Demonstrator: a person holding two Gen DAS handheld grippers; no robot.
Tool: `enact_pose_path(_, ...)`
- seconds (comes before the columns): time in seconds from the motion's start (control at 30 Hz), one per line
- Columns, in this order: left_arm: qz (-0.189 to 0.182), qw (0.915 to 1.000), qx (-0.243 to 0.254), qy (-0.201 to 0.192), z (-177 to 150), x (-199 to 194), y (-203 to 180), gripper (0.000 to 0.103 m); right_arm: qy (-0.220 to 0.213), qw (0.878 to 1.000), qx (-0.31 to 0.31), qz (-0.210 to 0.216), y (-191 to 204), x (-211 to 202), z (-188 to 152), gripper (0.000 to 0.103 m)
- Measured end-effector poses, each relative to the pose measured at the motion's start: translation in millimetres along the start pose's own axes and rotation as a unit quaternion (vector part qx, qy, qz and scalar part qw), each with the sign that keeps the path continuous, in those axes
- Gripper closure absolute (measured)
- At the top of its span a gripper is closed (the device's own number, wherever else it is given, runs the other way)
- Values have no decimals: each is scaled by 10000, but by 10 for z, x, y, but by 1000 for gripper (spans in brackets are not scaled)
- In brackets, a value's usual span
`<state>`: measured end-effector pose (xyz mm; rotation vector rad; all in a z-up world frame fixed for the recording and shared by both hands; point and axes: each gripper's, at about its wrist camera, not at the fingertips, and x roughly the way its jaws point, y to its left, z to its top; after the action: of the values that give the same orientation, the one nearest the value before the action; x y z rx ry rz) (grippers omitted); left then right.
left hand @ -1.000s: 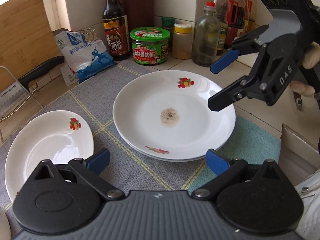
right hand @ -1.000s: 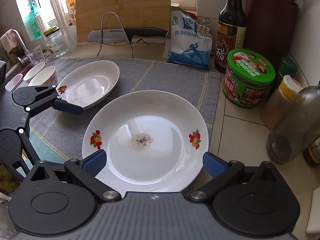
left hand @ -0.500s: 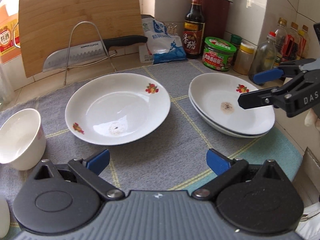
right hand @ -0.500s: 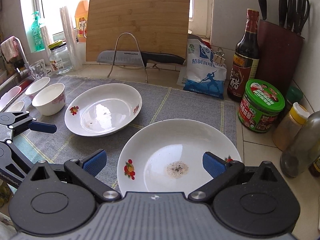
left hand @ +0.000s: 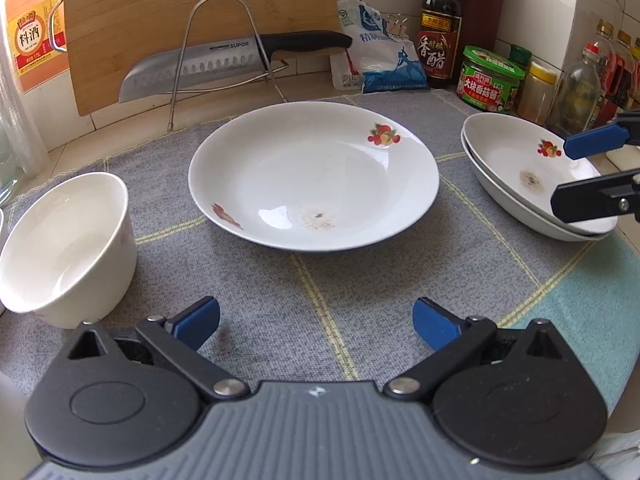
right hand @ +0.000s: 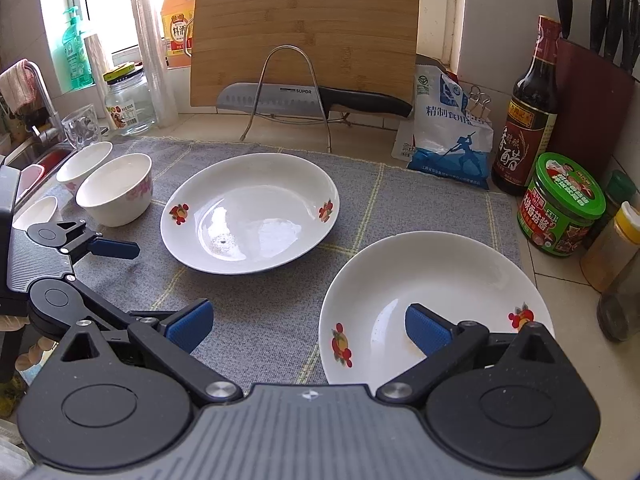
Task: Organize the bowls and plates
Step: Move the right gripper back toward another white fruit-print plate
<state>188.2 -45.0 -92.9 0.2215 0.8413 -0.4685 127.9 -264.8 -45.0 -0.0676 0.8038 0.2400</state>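
My left gripper (left hand: 316,322) is wide apart, empty, low over the mat (left hand: 360,280). Single plate (left hand: 314,176) lies flat on the mat straight ahead of it, mouth up, centred between my fingers but well clear of the tips. It reads as an oval running left to right in the left view; round or not, I cannot tell. A brownish speck sits near its front edge.

Bowl (left hand: 66,244) stands upright on the mat, left of the plate and just ahead of my left finger, apart from both.

My right gripper (right hand: 308,320) is also apart and holds nothing. The stack (right hand: 436,304), two plates nested mouth up, lies under its right finger (right hand: 430,330), at the mat's right edge near the jar (right hand: 560,204). In the right view, two more bowls (right hand: 84,162) sit at far left.
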Motion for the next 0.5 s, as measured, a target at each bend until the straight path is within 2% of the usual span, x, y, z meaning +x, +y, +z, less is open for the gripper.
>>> enact_pose_path(0.27,-79,9996,196,-161,92,214,-13,0,159,9998,-77,-119,54,53,16,0)
enact_pose_path(0.5,-58,9994,162,-293,178,307,-7,0,238,9993,-281,93,53,216,194,0)
